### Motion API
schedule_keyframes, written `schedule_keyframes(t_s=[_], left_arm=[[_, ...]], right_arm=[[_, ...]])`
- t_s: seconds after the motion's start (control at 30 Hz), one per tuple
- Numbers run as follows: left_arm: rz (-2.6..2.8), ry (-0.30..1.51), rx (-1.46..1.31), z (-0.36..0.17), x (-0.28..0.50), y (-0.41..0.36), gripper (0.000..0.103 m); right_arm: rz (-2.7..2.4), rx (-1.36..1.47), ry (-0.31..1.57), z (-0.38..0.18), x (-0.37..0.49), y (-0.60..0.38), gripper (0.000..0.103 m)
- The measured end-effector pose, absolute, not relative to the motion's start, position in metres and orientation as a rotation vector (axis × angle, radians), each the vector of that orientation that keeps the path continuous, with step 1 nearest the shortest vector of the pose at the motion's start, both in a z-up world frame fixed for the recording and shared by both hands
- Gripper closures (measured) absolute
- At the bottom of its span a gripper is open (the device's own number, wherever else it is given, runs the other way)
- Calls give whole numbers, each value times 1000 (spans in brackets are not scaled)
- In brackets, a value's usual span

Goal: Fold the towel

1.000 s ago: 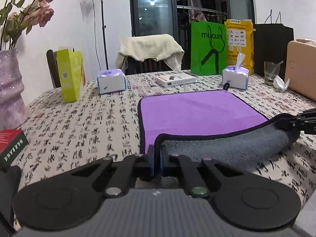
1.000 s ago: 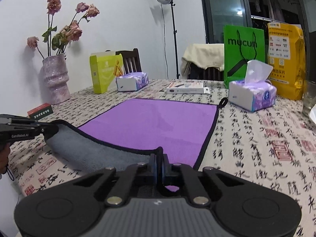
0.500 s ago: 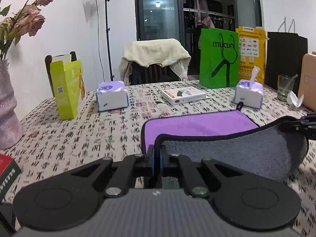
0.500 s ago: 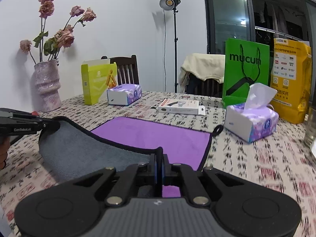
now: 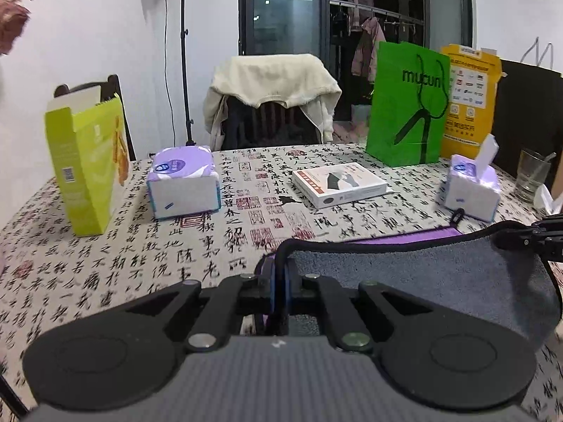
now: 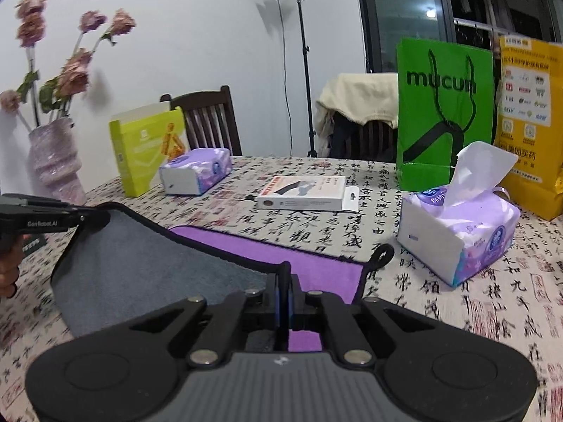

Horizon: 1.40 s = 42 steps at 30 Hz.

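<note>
The towel is purple on top and grey underneath, with black edging. In the left wrist view its grey underside (image 5: 440,274) hangs lifted between both grippers. My left gripper (image 5: 280,270) is shut on the towel's near-left corner. My right gripper (image 6: 283,281) is shut on the near-right corner; it also shows at the right edge of the left wrist view (image 5: 538,237). In the right wrist view the purple face (image 6: 309,263) lies on the table with the grey flap (image 6: 140,267) raised over it. The left gripper shows there at the left edge (image 6: 88,216).
On the patterned tablecloth (image 5: 176,253) stand a yellow-green box (image 5: 88,165), a tissue pack (image 5: 183,183), a white flat box (image 5: 337,183), a tissue pack with a sheet out (image 6: 461,228), a green bag (image 6: 443,112), a glass (image 5: 531,176) and a vase (image 6: 52,161).
Both grippers have carried the towel's near edge up and away toward the far edge. Much less purple face shows now; the grey underside covers most of it.
</note>
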<state>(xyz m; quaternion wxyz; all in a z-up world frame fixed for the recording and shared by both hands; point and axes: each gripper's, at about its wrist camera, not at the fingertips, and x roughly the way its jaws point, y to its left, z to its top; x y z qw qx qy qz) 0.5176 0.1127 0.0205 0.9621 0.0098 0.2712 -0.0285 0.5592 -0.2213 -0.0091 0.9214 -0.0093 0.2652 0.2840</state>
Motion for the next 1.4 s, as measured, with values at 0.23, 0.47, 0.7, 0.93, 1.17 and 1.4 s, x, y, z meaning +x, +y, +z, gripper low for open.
schedule_keyframes(t_s=[0.23, 0.47, 0.7, 0.93, 1.17, 1.4], left_arm=[[-60, 602, -1, 6, 566, 119, 97], [-66, 663, 12, -14, 607, 118, 97], [-56, 637, 35, -18, 608, 122, 54], [-71, 640, 46, 0, 583, 129, 15], [-28, 642, 83, 10, 549, 125, 0], [-11, 622, 60, 25, 520, 123, 0]], right_arm=[[578, -29, 570, -18, 607, -214, 99], [561, -36, 612, -32, 645, -212, 99], [519, -19, 644, -48, 662, -213, 85], [479, 23, 603, -33, 654, -228, 33], [444, 36, 584, -18, 627, -235, 7], [448, 19, 575, -4, 593, -239, 4]])
